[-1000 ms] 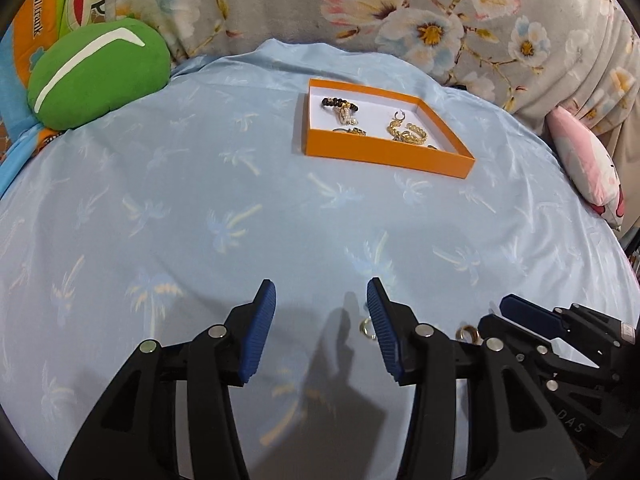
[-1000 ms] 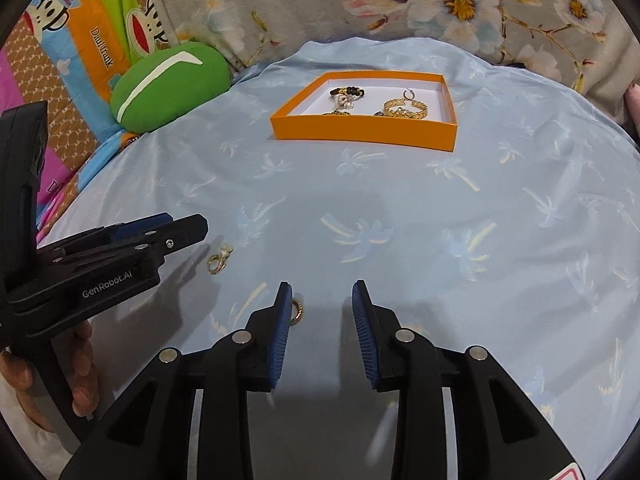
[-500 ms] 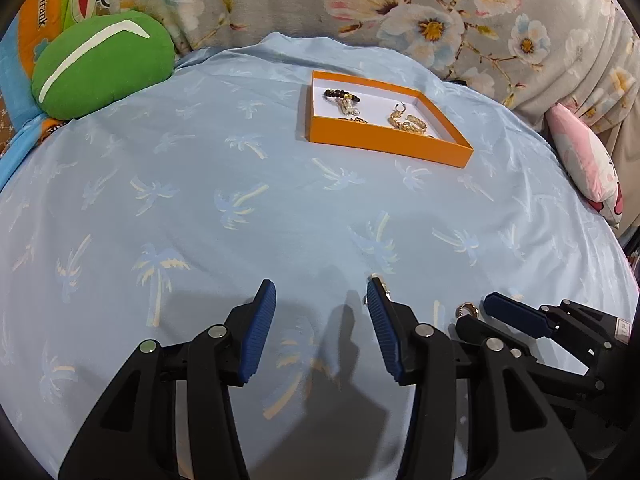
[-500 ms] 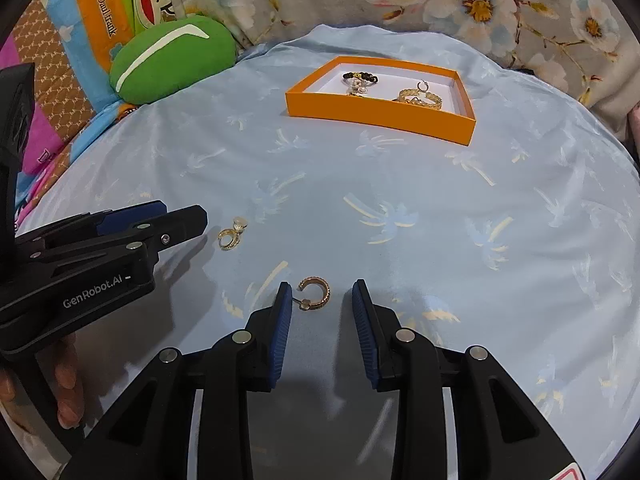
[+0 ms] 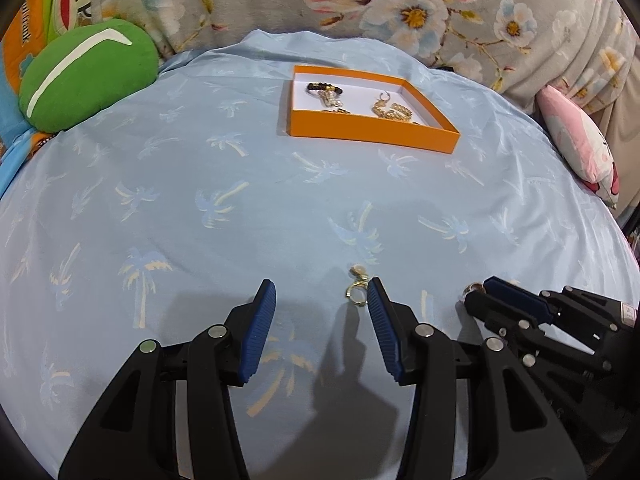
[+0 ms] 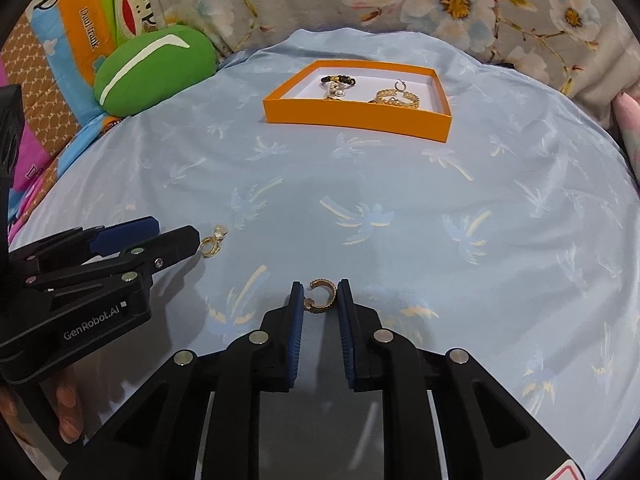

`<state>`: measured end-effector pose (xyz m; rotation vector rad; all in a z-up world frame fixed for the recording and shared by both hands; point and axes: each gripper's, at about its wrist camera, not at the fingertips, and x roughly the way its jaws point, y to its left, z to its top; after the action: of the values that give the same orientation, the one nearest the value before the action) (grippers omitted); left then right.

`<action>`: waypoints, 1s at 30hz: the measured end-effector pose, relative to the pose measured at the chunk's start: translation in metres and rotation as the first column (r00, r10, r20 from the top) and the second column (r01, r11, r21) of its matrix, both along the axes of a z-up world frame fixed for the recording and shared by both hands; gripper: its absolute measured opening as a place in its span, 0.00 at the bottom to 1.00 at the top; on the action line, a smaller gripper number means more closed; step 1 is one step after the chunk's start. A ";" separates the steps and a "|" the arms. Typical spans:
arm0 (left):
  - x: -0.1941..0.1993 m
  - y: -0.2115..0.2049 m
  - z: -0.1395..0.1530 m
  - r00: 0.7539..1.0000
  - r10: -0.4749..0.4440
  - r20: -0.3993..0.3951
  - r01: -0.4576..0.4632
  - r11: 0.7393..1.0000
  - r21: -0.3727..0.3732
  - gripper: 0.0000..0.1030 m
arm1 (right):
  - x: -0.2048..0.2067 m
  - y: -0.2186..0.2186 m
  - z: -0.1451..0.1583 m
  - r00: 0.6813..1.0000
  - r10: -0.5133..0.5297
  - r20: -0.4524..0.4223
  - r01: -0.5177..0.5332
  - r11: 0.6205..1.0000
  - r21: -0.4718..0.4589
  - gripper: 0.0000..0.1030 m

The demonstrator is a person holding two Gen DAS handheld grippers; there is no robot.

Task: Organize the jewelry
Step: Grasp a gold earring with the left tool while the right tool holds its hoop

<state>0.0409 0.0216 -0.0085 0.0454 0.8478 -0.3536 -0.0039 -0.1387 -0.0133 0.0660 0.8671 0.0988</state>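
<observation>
- Right gripper [image 6: 319,298] is clamped on a gold hoop earring [image 6: 321,296] lying on the blue sheet [image 6: 460,200].
- Left gripper [image 5: 322,300] stands half open, empty; a small gold earring [image 5: 356,290] lies just inside its right fingertip.

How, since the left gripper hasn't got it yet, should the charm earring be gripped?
Pinch the charm earring across its gold ring, coming down from the near side: it lies flat on the sheet, charm pointing away. The open left gripper should shift right first; the ring sits by its right finger.
</observation>
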 end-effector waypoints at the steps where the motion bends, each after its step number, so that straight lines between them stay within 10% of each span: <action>1: -0.001 -0.002 0.000 1.000 -0.004 0.002 0.004 1.000 0.004 0.44 | -0.001 -0.004 0.000 1.000 -0.011 0.000 0.011 1.000 0.004 0.15; 13: 0.001 -0.021 -0.006 1.000 -0.024 -0.015 0.025 0.998 0.050 0.42 | -0.001 -0.021 -0.003 0.999 -0.052 -0.016 0.052 0.998 0.041 0.15; 21: 0.002 -0.025 -0.007 1.000 -0.028 -0.004 0.028 0.997 0.066 0.14 | -0.001 -0.021 -0.003 0.999 -0.052 -0.016 0.052 0.998 0.042 0.15; 30: 0.001 -0.024 -0.004 0.999 -0.037 0.004 0.037 0.999 0.031 0.14 | -0.001 -0.022 -0.003 0.998 -0.056 -0.015 0.057 0.997 0.057 0.15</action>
<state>0.0418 -0.0021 -0.0128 0.0907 0.8493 -0.3750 -0.0054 -0.1608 -0.0166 0.1447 0.8747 0.0704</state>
